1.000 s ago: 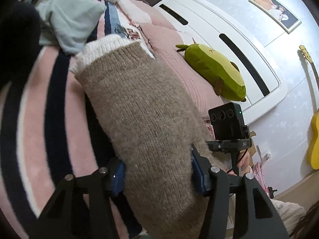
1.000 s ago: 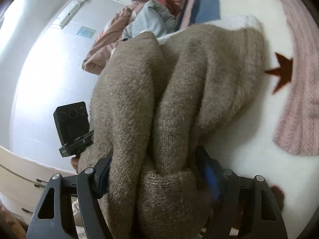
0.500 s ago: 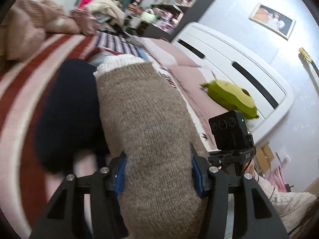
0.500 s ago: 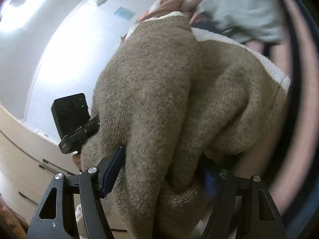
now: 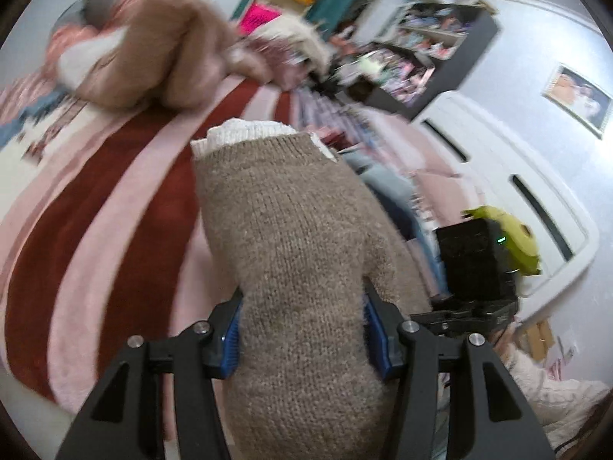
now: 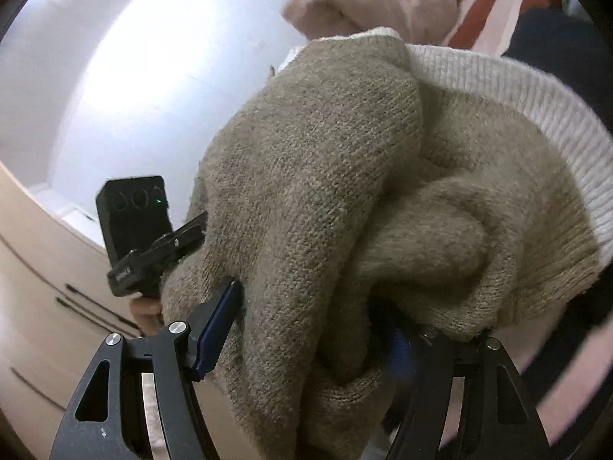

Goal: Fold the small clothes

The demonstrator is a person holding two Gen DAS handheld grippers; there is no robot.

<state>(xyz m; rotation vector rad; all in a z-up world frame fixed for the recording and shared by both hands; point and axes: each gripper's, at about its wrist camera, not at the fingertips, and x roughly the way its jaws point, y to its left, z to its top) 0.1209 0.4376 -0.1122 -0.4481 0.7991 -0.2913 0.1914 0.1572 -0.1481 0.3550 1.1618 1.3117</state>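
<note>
The left claw (image 5: 300,329) is closed on a bunched part of a brown knitted sweater (image 5: 291,237), its blue pads pressing the wool from both sides. The right claw (image 6: 310,329) grips another thick fold of the same sweater (image 6: 345,191), whose white ribbed hem (image 6: 517,92) curls over the top. The garment hangs between both claws above a bed with a red and pink striped blanket (image 5: 95,211).
</note>
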